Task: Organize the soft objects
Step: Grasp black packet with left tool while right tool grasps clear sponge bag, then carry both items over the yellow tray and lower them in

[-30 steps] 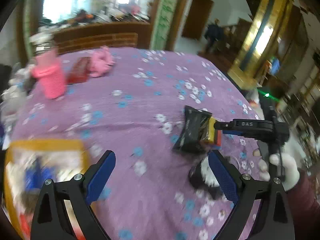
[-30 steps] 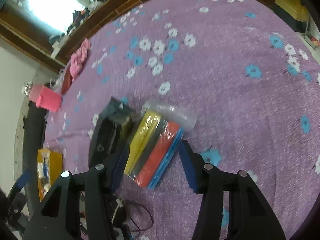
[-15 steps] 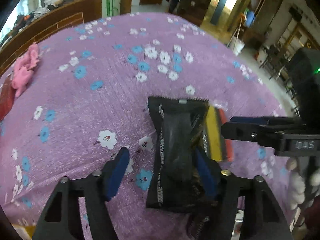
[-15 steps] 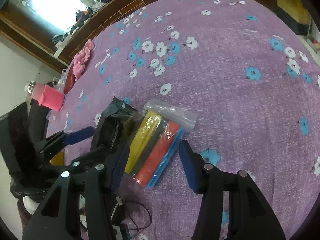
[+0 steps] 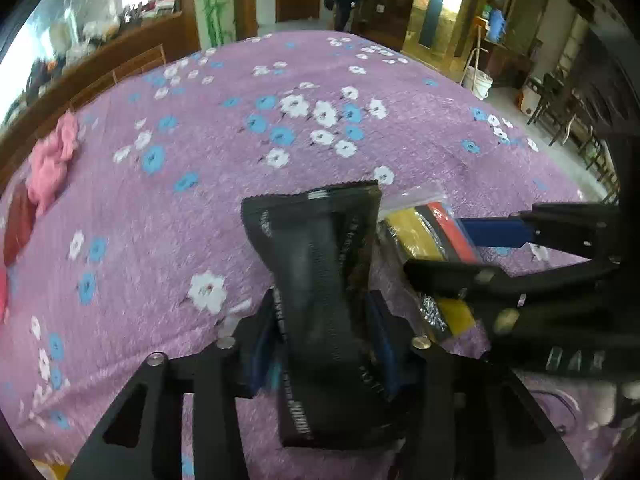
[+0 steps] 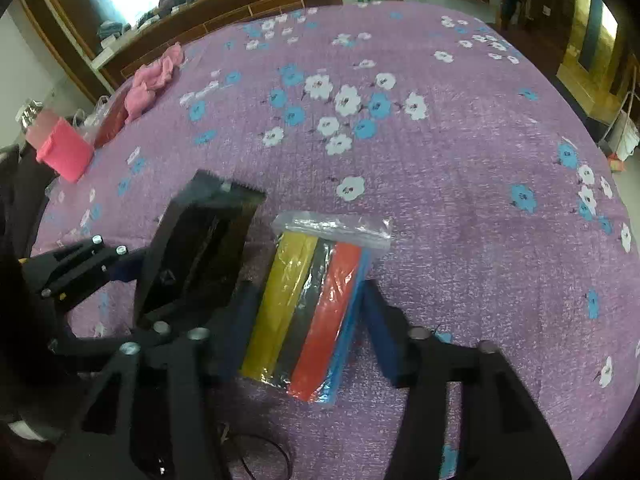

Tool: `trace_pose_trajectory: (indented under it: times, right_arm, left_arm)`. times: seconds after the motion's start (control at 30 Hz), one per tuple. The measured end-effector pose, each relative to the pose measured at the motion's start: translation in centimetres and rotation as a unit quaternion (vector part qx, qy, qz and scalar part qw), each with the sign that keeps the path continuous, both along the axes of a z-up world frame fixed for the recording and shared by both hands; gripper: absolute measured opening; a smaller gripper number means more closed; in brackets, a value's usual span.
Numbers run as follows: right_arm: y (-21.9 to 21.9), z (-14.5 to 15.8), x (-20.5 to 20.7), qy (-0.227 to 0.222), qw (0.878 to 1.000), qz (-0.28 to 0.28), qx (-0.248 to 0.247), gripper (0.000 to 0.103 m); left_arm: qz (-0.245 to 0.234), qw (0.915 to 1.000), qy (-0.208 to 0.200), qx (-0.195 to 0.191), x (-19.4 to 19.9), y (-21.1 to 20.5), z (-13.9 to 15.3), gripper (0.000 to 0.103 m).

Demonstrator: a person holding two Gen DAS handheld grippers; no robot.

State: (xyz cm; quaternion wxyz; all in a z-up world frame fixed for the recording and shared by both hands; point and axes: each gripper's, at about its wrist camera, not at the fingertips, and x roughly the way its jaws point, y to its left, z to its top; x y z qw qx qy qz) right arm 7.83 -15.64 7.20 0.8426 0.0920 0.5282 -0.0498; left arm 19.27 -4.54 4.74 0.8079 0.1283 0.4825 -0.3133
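Note:
A black foil packet [image 5: 316, 248] lies on the purple flowered cloth [image 6: 440, 160]. My left gripper [image 5: 320, 344] straddles its near half, and its closing jaws pinch the packet into a waist. Beside it on the right lies a clear bag of yellow, black, red and blue strips [image 6: 312, 280]. My right gripper [image 6: 312, 324] stands over that bag, jaws closing, with a pad against each long edge. The left wrist view shows the same bag [image 5: 420, 232] inside the right gripper [image 5: 468, 252]. In the right wrist view the packet [image 6: 200, 240] leans up at the left.
A pink cloth bundle [image 6: 154, 80] and a dark red item [image 6: 112, 120] lie at the far left of the table, near a pink box [image 6: 64, 152]. A thin black cable [image 6: 256, 452] curls at the near edge. A wooden rail [image 6: 240, 4] runs behind the table.
My left gripper came down over the black packet and its wide jaws drew in onto it. The right gripper's fingers narrowed around the bag of strips.

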Motion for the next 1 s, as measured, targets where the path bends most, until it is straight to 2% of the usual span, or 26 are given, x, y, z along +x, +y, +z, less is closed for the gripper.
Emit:
trace_pose_trajectory:
  times: [0.07, 0.2, 0.4, 0.67, 0.87, 1.0]
  right_arm:
    - [-0.5, 0.1, -0.4, -0.003, 1.000, -0.003, 0.018, 0.039]
    - [-1.3, 0.8, -1.7, -0.016, 0.999, -0.015, 0.041, 0.038]
    - [-1.9, 3.8, -4.2, -0.046, 0.997, -0.031, 0.049, 0.039]
    - [-0.8, 7.9, -8.7, -0.081, 0.995, -0.026, 0.044, 0.039]
    - [1.3, 8.9, -12.2, -0.087, 0.995, -0.010, 0.045, 0.039]
    - [3.2, 9.0, -13.9, -0.087, 0.995, 0.005, 0.053, 0.039]
  left_arm:
    - [0.020, 0.9998, -0.002, -0.010, 0.1, 0.9, 0.3, 0.035]
    - [0.050, 0.9982, -0.007, -0.033, 0.1, 2.9, 1.6, 0.035]
    - [0.076, 0.9953, -0.019, -0.057, -2.6, 5.7, 4.2, 0.035]
    - [0.081, 0.9923, -0.045, -0.082, -10.2, 9.1, 8.3, 0.035]
    - [0.086, 0.9893, -0.037, -0.111, -16.1, 11.7, 9.6, 0.035]
    - [0.096, 0.9860, -0.031, -0.132, -20.5, 14.9, 11.1, 0.035]
